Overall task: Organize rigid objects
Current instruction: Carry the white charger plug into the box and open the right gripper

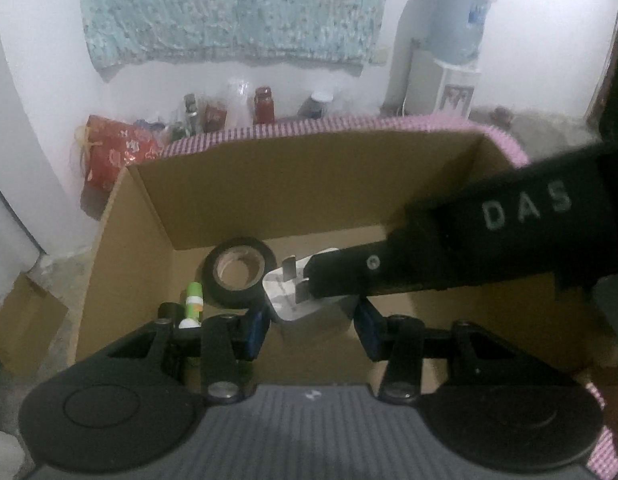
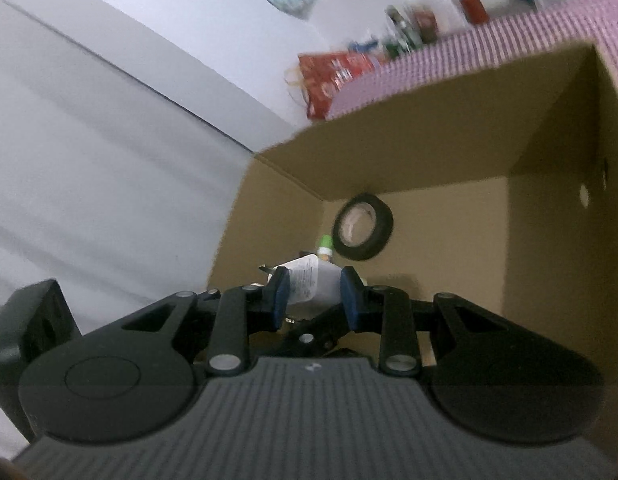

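Note:
A white plug adapter [image 1: 285, 300] [image 2: 309, 280] hangs over the open cardboard box [image 1: 269, 184] [image 2: 409, 152]. My right gripper [image 2: 316, 300] is shut on its narrow sides; in the left wrist view it reaches in from the right [image 1: 309, 280], beside the metal prongs. My left gripper [image 1: 312, 332] comes at it from the near side, and its blue pads sit against the adapter's wider body. On the box floor lie a black tape roll [image 1: 229, 300] [image 2: 379, 240] and a glue stick with a green cap [image 1: 193, 304] [image 2: 324, 246], both just beyond the adapter.
The box stands on a pink checked cloth [image 1: 349, 124]. Behind it are jars and bottles [image 1: 263, 106] and a red patterned bag [image 1: 113, 152]. A water dispenser [image 1: 453, 40] stands at the back right. A smaller piece of cardboard [image 1: 25, 320] lies low on the left.

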Tool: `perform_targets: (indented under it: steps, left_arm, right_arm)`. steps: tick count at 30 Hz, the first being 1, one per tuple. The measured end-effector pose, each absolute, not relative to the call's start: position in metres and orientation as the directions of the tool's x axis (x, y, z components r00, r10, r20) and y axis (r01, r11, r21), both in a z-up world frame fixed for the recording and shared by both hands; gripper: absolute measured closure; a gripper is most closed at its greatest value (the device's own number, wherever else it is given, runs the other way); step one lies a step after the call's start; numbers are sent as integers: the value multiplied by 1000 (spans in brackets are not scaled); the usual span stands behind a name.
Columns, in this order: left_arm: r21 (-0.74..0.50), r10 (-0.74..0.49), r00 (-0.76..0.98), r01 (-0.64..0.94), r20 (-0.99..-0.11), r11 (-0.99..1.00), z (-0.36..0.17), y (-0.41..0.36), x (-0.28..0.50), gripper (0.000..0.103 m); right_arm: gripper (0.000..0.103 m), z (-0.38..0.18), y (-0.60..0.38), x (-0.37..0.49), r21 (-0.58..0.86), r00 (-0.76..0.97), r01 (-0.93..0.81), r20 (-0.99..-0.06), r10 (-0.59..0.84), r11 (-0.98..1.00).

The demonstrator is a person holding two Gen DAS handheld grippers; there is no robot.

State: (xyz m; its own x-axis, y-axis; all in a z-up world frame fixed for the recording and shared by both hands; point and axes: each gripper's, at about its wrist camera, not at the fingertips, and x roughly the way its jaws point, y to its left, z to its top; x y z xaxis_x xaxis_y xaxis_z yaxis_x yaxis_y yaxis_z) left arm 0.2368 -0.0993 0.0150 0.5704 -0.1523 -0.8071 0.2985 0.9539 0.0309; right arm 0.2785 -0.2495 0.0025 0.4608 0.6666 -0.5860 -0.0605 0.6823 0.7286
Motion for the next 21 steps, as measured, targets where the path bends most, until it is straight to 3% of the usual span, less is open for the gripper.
perform_targets:
  steps: [16,21]
  left_arm:
    - [184,-29,538,338,-843,923,-3,-118,249,55]
    - [168,-50,536,350,-843,922,-1,-117,249,55]
  right_arm:
    - [75,-33,-250,303,764,364,70,-619,696,642]
    - [75,-32,-250,303,765,362,79,-619,697,639]
